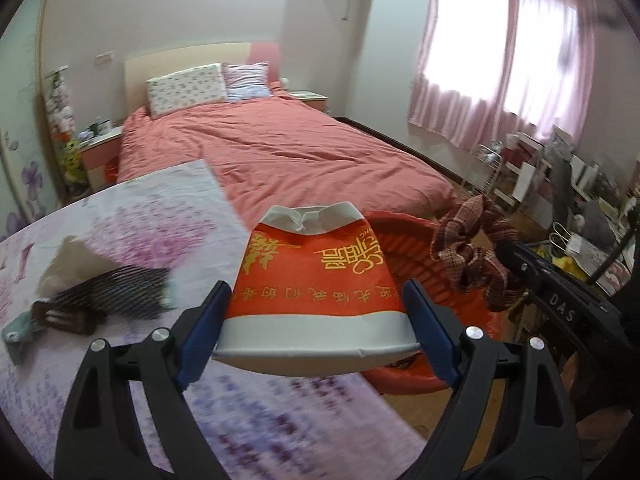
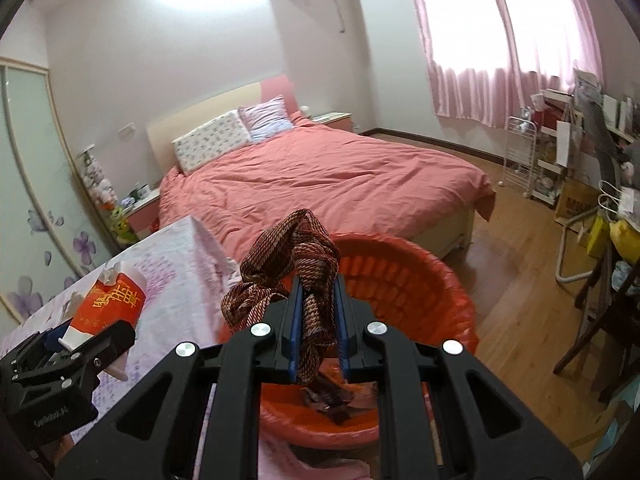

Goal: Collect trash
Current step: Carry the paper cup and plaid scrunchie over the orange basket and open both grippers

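Observation:
My left gripper (image 1: 316, 312) is shut on a crushed red and white paper cup (image 1: 316, 280) with yellow print, held bottom-forward over the table's right edge. The same cup (image 2: 110, 306) and the left gripper (image 2: 86, 338) show at lower left in the right wrist view. My right gripper (image 2: 316, 304) is shut on a crumpled brown checked cloth (image 2: 292, 264), held over the orange-red bin (image 2: 420, 280). That cloth (image 1: 472, 256) and bin (image 1: 408, 248) appear right of the cup in the left wrist view. Dark scraps lie in the bin's bottom.
A floral tablecloth covers the table (image 1: 140, 216), with a black net sleeve and torn paper (image 1: 108, 288) on it. Behind stands a bed with a coral duvet (image 2: 328, 176). Cluttered shelves and a chair (image 2: 592, 208) fill the right side, over wooden floor (image 2: 520, 272).

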The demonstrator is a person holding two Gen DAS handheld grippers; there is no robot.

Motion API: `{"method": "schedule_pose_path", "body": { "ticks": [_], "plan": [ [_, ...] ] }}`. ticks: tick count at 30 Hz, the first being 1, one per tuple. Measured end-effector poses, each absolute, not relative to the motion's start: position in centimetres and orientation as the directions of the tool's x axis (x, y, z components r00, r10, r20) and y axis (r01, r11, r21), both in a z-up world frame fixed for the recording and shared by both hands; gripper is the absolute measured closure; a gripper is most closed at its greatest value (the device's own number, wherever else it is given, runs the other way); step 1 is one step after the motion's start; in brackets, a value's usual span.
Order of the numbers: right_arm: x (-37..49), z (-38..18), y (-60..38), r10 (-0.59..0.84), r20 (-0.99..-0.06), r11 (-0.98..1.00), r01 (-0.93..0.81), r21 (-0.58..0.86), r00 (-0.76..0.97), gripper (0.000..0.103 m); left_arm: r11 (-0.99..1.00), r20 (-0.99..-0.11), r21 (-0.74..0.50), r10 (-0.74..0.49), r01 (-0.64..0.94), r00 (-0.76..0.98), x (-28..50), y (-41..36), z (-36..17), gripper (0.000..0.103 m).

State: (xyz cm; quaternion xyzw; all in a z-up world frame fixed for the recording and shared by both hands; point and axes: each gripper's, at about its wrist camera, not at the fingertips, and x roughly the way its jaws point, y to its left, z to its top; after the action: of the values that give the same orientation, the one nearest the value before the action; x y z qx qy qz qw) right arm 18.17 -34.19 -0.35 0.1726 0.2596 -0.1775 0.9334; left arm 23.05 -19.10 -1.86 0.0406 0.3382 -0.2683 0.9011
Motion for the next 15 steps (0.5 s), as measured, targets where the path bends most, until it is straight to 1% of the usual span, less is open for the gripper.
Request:
{"method": "schedule_pose_path", "body": {
  "ticks": [15],
  "plan": [
    [18.5, -1.9, -37.9, -0.271, -0.558, 0.833, 0.482, 0.274, 0.785, 0.088, 0.786, -0.66, -0.129, -0.523, 0.605, 0.539, 25.1, -26.0, -4.7, 0.018]
  ]
}}
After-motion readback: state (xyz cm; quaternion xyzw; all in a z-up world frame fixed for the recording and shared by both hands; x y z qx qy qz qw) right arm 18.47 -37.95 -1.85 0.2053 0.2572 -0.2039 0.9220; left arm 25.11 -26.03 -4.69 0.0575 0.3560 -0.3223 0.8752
